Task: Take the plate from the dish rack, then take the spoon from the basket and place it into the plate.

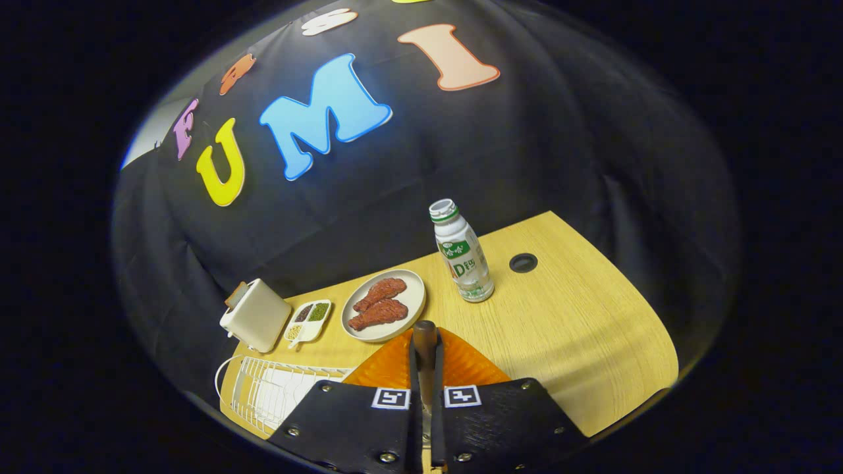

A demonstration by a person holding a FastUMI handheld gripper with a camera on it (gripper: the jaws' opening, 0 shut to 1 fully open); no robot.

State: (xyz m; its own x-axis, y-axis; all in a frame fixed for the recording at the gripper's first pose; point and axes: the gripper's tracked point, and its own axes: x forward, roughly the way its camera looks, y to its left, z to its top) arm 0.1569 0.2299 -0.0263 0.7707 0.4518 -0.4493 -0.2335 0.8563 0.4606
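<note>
Your gripper [425, 342] has its two black fingers [415, 368] drawn close together on a slim spoon [425, 332], whose rounded brown end sticks out just past the fingertips. Both fingers appear to press on it. Directly beneath the spoon lies the orange plate [395, 368], ridged and lying flat on the wooden table [579, 329], partly hidden by the gripper body.

Just beside the orange plate, on its left, sits the white wire dish rack [263, 388]. Just ahead of the fingers you have a pale plate [411, 306] carrying two reddish pieces of meat [379, 304]. Left of that is a small divided tray [307, 320] of grains, then a white toaster [255, 315]. To the right, beyond the fingers, a milk drink bottle [462, 253] stands upright, near a round cable hole [523, 263] in the tabletop.
</note>
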